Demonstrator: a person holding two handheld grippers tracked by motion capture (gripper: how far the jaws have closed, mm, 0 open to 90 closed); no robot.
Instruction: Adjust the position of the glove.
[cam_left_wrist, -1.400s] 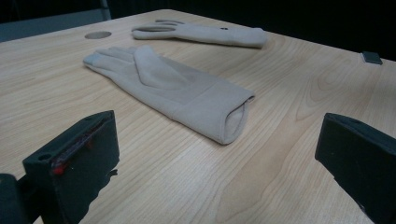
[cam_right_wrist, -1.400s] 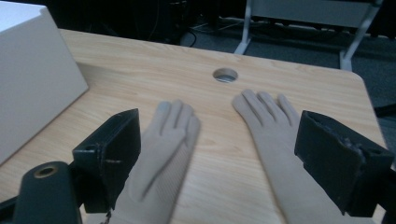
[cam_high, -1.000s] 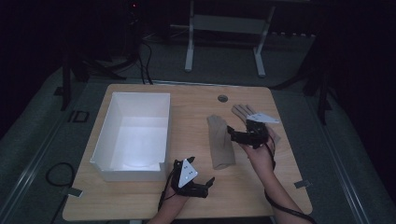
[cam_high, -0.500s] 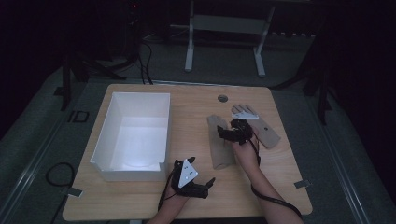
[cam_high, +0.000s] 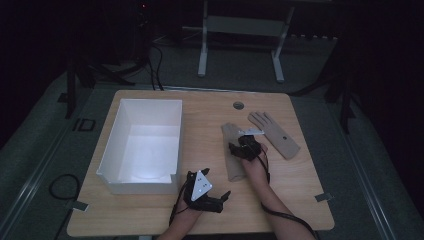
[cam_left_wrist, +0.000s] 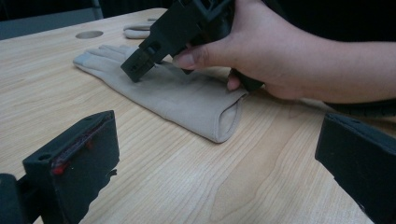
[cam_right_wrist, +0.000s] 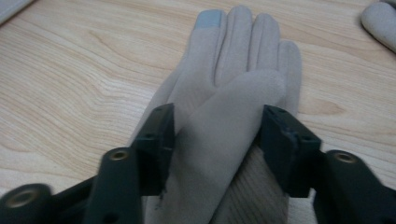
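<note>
High view showed a wooden tabletop with a white open box in the left half of the frame and two beige gloves to its right. The nearer glove lay flat just right of centre, its fingers toward the top of the frame; the second glove lay beside it, farther right and angled. The right tongs sat over the nearer glove's middle, held by the right hand. In the right gripper view those tongs stood apart on either side of the glove, the jaws close against its edges but not pressed together, with the thumb folded over the palm and a grey patch on one fingertip. The left tongs rested low in the frame near the box's front corner. In the left gripper view their jaws stood wide apart above bare wood, with nothing between them.
</note>
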